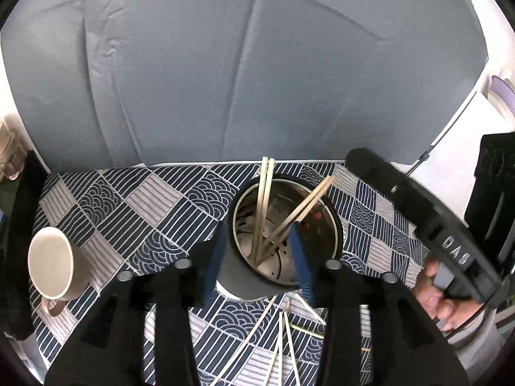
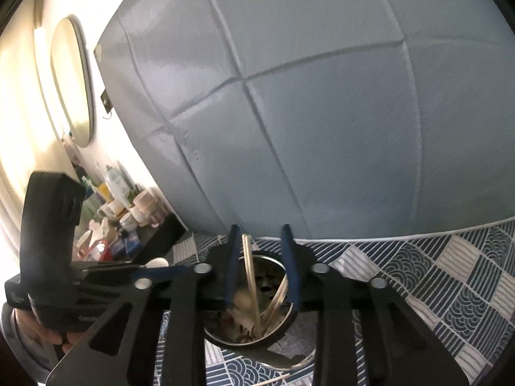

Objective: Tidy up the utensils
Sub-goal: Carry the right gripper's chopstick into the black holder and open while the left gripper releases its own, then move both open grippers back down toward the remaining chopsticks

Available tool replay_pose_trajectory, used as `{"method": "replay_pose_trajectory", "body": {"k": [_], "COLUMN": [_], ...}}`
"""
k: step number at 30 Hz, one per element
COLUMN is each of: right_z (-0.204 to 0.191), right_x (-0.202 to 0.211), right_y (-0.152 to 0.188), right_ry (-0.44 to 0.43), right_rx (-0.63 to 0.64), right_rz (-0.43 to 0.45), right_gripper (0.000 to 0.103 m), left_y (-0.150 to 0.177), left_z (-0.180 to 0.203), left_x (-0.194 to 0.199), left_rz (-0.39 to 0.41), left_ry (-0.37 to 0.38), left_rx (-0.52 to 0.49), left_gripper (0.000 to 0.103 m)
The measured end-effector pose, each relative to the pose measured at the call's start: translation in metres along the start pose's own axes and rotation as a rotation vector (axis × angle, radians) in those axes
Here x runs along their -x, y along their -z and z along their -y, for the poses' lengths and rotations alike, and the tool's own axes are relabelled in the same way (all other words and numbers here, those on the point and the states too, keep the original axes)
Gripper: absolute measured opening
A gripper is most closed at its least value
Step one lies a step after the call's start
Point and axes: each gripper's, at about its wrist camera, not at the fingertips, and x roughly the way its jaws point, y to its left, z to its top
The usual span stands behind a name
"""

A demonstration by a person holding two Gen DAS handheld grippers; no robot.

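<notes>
both grippers, left gripper (image 1: 257, 257) and right gripper (image 2: 262, 267), part-open and empty over the holder (image 1: 283, 225); best lifted straight clear before reaching near chopsticks (image 1: 283, 331).

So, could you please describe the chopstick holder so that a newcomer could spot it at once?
Start from the table with the blue patterned tablecloth in front of the grey padded backdrop. Near its far edge stands the dark cylindrical holder with a shiny metal lining. Unlike the cream mug to its left, it has chopsticks leaning inside.

A grey-blue padded panel (image 1: 244, 70) stands behind the table's far edge; an oval mirror (image 2: 72, 80) hangs on the sunlit cream wall (image 2: 22, 103).
</notes>
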Motion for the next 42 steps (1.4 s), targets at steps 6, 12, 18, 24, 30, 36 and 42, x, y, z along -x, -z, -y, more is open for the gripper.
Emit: {"method": "replay_pose_trajectory", "body": {"k": [6,12,18,24,30,36,42], "right_z": [-0.002,0.001,0.009,0.020,0.026,0.036,0.049], "right_x": [0.027,0.047,0.058,0.057,0.050,0.042,0.035], "right_y": [0.005,0.015,0.023,0.043,0.069,0.094,0.119], "right_ry": [0.056,0.139,0.206,0.232,0.260,0.281,0.311], "right_rx": [0.027,0.047,0.039,0.002,0.012,0.001,-0.021], "right_rz": [0.020,0.006,-0.032,-0.090,-0.174,-0.254,-0.333], "right_gripper": [0.052,0.077,0.086,0.086,0.086,0.086,0.086], "left_y": [0.017,0.031,0.047,0.071,0.104,0.128,0.141], "left_z": [-0.005,-0.023,-0.051,-0.062,-0.064,-0.061,-0.050], "left_x": [0.015,0.020,0.014,0.007,-0.019,-0.040,-0.058], "left_rz": [0.019,0.010,-0.053,-0.080,-0.201,-0.292,-0.347], "left_ry": [-0.046,-0.049,-0.092,-0.150,-0.188,-0.192,-0.195], "left_rx": [-0.006,0.065,0.148,0.119,0.089,0.055,0.004], "left_gripper": [0.064,0.079,0.092,0.096,0.096,0.096,0.096]}}
